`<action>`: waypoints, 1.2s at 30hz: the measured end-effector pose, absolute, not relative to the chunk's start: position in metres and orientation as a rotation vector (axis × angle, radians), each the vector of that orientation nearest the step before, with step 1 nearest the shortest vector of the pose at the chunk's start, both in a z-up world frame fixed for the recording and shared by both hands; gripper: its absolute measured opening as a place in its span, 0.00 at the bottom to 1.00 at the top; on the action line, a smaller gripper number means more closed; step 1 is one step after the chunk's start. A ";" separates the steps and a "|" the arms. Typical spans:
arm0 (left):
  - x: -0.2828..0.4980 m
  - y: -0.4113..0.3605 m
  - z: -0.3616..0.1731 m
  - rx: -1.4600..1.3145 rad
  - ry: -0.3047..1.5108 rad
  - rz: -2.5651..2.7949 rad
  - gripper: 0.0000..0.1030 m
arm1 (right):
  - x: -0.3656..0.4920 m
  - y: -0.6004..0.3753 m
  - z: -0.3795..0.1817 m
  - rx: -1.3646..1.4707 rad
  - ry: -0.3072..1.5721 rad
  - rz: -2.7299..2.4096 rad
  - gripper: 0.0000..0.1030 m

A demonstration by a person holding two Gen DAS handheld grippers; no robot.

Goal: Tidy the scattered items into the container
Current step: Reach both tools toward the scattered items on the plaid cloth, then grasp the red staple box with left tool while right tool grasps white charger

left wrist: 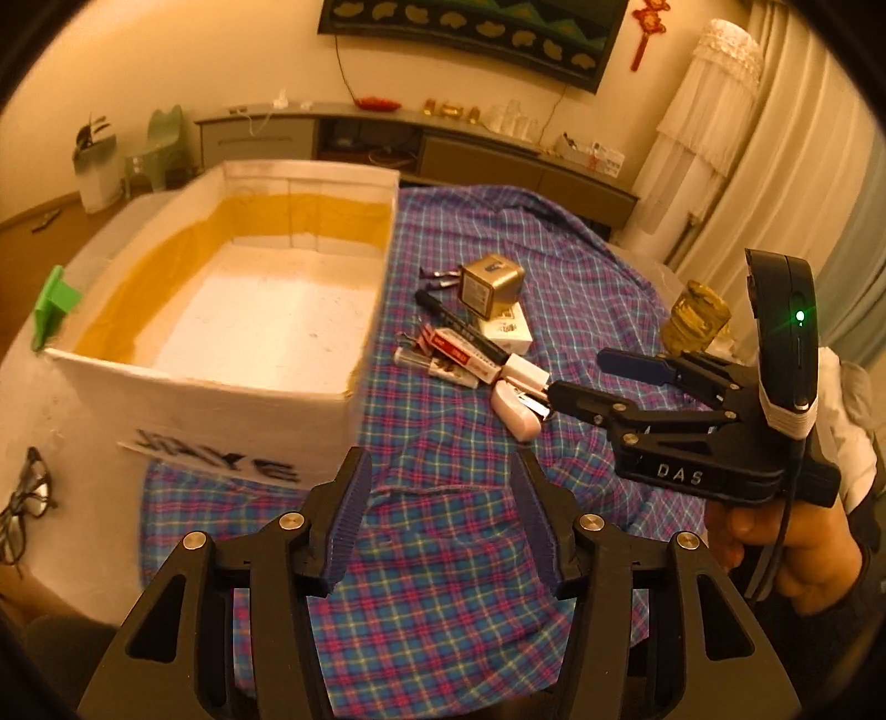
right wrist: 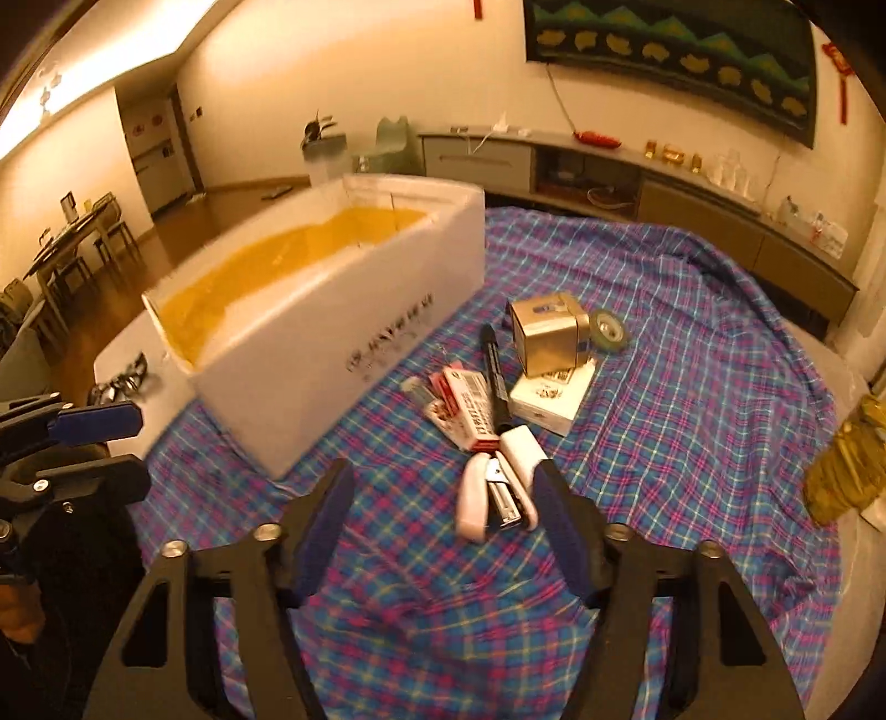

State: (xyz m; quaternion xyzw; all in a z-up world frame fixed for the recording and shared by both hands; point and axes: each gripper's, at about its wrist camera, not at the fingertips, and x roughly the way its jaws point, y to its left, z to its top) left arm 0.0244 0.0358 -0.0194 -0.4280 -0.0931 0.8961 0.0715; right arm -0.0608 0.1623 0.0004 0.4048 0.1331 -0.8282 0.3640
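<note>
The box (left wrist: 232,310) sits on the cloth (left wrist: 443,554). The stapler (left wrist: 518,407), pen (left wrist: 459,327) and tin (left wrist: 490,285) lie right of it.

A living room in a home, lit by warm yellowish light.

A long, low grey media cabinet (right wrist: 637,183) runs along a cream wall, with small ornaments on top. Above it hangs a dark-framed screen or picture (right wrist: 670,50) showing green peaks and gold shapes, beside a red knotted ornament (left wrist: 648,27). Pale pleated curtains (left wrist: 803,166) cover the right side. In the right wrist view, a dining table with chairs (right wrist: 72,238) stands on a wooden floor toward a hallway. A plaid cloth (right wrist: 692,387) covers the near surface.
</note>
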 end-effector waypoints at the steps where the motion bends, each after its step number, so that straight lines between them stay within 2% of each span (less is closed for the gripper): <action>1: 0.015 0.039 -0.025 -1.306 -0.281 2.681 0.54 | -0.066 0.162 -0.006 1.019 0.327 -2.134 0.62; 7: -0.039 0.053 -0.048 -1.381 -0.271 2.653 0.54 | -0.093 0.155 -0.034 1.148 0.276 -2.082 0.62; 16: -0.102 0.078 -0.069 -1.408 -0.319 2.570 0.54 | -0.121 0.155 -0.050 1.151 0.432 -2.125 0.62; 20: -0.121 0.086 -0.084 -1.468 -0.351 2.531 0.54 | -0.131 0.153 -0.062 1.205 0.440 -2.098 0.47; 21: -0.124 0.085 -0.088 -1.491 -0.354 2.540 0.54 | -0.132 0.154 -0.063 1.201 0.417 -2.091 0.47; 25: -0.113 0.059 -0.095 -1.529 -0.447 2.638 0.53 | -0.131 0.157 -0.064 1.243 0.318 -2.045 0.42; 29: -0.089 0.042 -0.098 -1.546 -0.492 2.716 0.53 | -0.131 0.157 -0.066 1.297 0.217 -1.984 0.42; 36: -0.089 0.072 -0.079 -1.473 -0.490 2.594 0.53 | -0.127 0.165 -0.055 1.255 0.263 -2.045 0.42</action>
